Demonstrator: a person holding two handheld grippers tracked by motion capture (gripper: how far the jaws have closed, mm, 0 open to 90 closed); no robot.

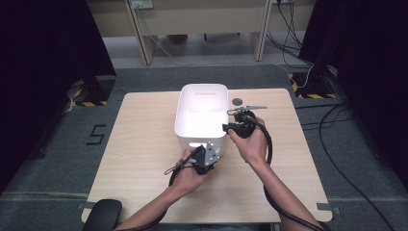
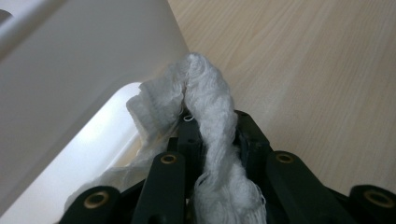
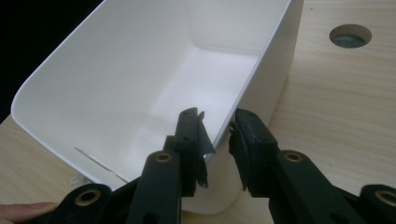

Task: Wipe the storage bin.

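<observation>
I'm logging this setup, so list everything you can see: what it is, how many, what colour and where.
bin: one, white, open-topped, at the middle of the table, nothing visible inside.
cloth: one, white, frayed, bunched between the left tongs, beside the bin's near outer wall.
table: one, light wood, with a round hole to the right of the bin.
desks: pale wood, on the floor beyond the table.
cables: several, black, on the grey floor at the right.
left tongs: one pair, black, shut on the cloth.
right tongs: one pair, black, straddling the bin's right wall.
hands: two, one holding each pair of tongs.
</observation>
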